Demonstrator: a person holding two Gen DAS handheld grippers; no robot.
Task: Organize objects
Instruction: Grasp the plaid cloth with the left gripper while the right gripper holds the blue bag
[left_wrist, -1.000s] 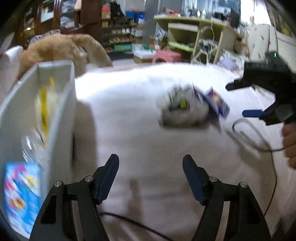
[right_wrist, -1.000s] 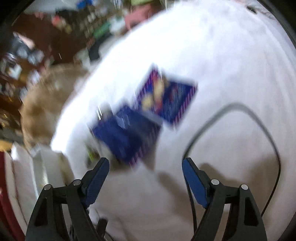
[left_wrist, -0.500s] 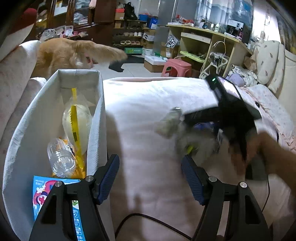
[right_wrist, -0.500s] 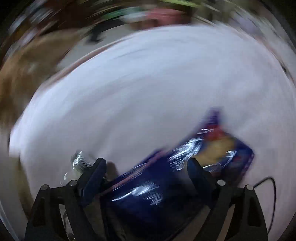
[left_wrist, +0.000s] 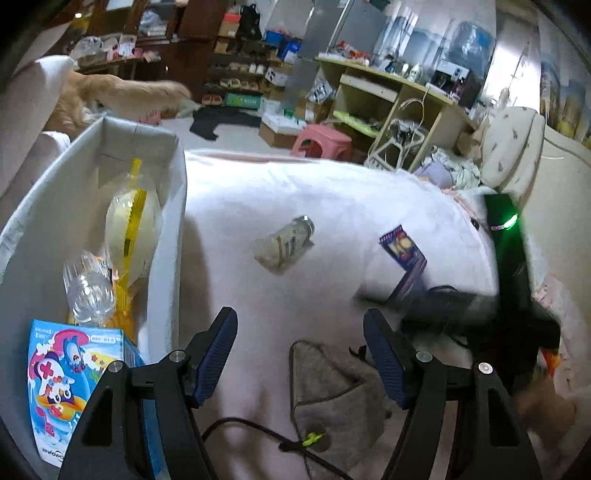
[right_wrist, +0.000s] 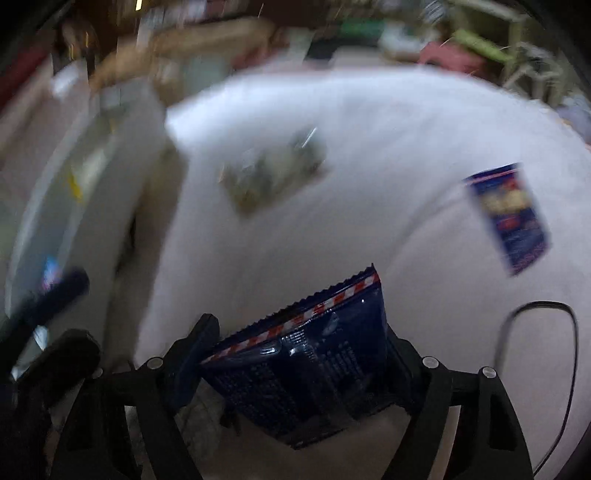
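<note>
Packet (right_wrist: 314, 365), seemingly foil, sits clamped between right gripper (right_wrist: 295, 354) fingers, left gripper (left_wrist: 300, 354) spread

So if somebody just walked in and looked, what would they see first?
Probably the shiny dark blue snack packet clamped in the right gripper, right up close in its camera. Next, the tall white bin on the left of the white bed, with a clear bottle and a cartoon box inside. The left gripper hangs open and empty over the bed.
</note>
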